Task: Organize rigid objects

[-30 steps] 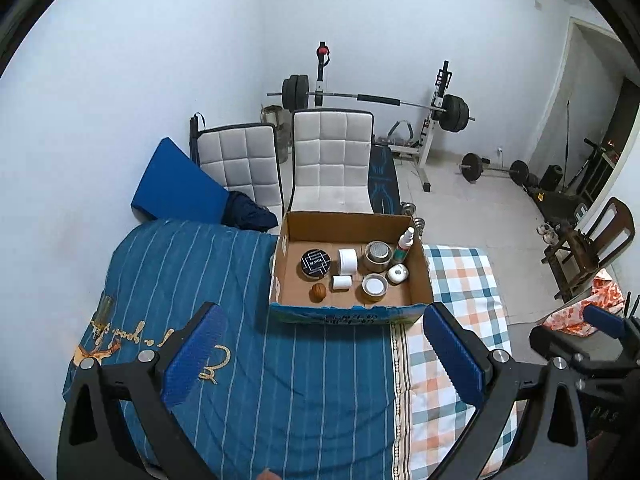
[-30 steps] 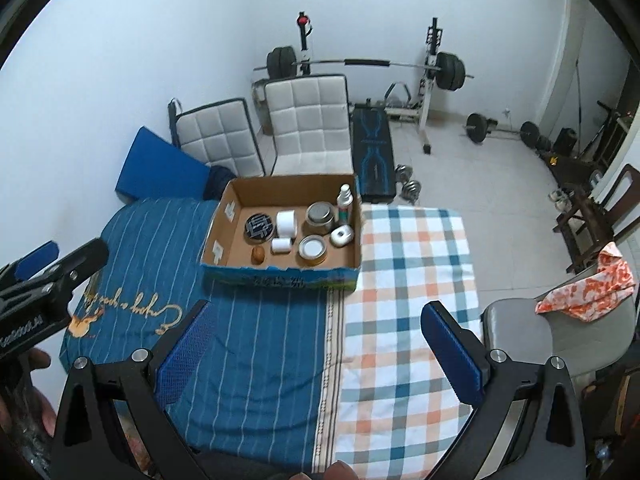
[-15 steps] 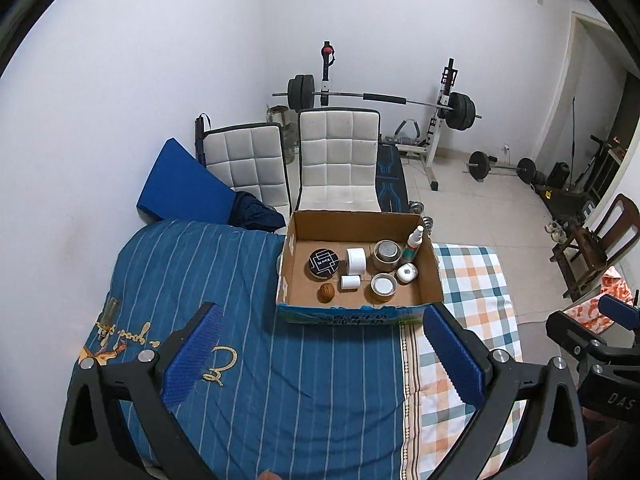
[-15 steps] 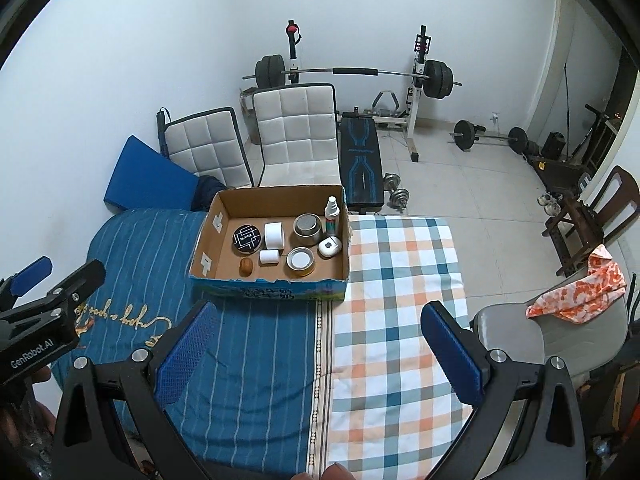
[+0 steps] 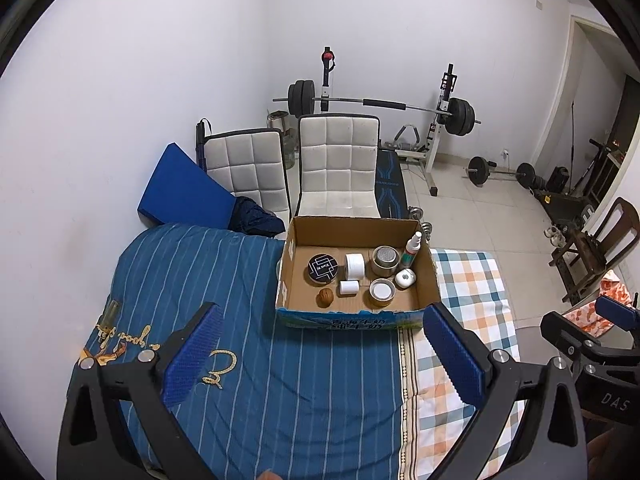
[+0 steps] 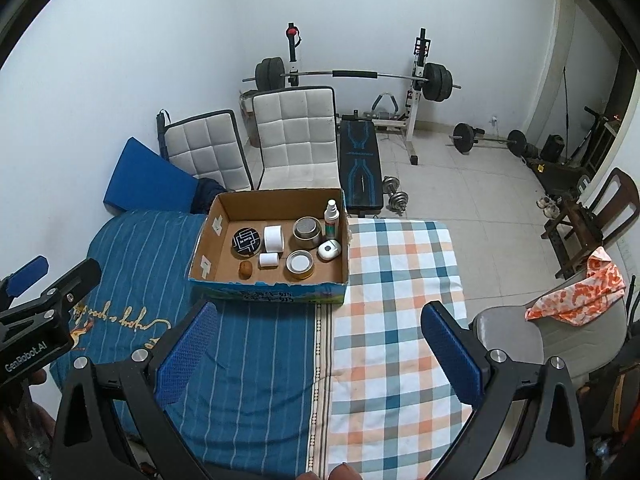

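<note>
Left wrist view: the box sits on the bed ahead of the left gripper, well apart from its tips, open top up, so each item inside is reachable from above. The tin, rolls, nut, bottle and jars stand apart, probably spaced for single picks. Both the left gripper and the right gripper are spread wide, holding and touching nothing.

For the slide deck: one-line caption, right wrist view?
Open right gripper above bed, facing cardboard box of small containers.
</note>
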A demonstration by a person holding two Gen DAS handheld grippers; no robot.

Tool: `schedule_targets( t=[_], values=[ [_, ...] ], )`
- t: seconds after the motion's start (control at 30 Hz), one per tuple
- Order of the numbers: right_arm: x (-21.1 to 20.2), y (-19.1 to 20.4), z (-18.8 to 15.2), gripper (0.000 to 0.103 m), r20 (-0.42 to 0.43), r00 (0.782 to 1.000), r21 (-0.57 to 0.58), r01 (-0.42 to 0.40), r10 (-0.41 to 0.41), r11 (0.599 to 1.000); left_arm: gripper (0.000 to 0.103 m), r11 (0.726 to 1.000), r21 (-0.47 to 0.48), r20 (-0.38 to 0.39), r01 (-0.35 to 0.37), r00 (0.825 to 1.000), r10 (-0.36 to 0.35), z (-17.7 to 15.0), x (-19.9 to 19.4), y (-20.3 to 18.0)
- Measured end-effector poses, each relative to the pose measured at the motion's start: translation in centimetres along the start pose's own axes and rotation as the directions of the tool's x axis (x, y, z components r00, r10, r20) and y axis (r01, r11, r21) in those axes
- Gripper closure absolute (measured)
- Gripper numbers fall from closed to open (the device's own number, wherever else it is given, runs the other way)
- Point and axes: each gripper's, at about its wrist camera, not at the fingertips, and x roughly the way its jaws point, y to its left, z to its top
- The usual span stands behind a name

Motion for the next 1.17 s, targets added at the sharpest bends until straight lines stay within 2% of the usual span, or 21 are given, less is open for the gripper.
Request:
schedule_targets(
  t=[0.57,1.17],
  values=[
    [-0.44,-0.2,0.22,0.0,0.023,0.999,0.015,0.039,-0.039,0.999,0.0,1.0,-0.02,0.015,-0.013,1.0,0.014,-0.29,-0.36,0.4],
    [-0.27,0.08,0.25,0.0,0.03,0.999,0.016,0.031,-0.032,0.999,0.0,1.0,0.0,0.03,0.002,1.0,-0.002,-0.85,-0.48,0.0]
  ],
)
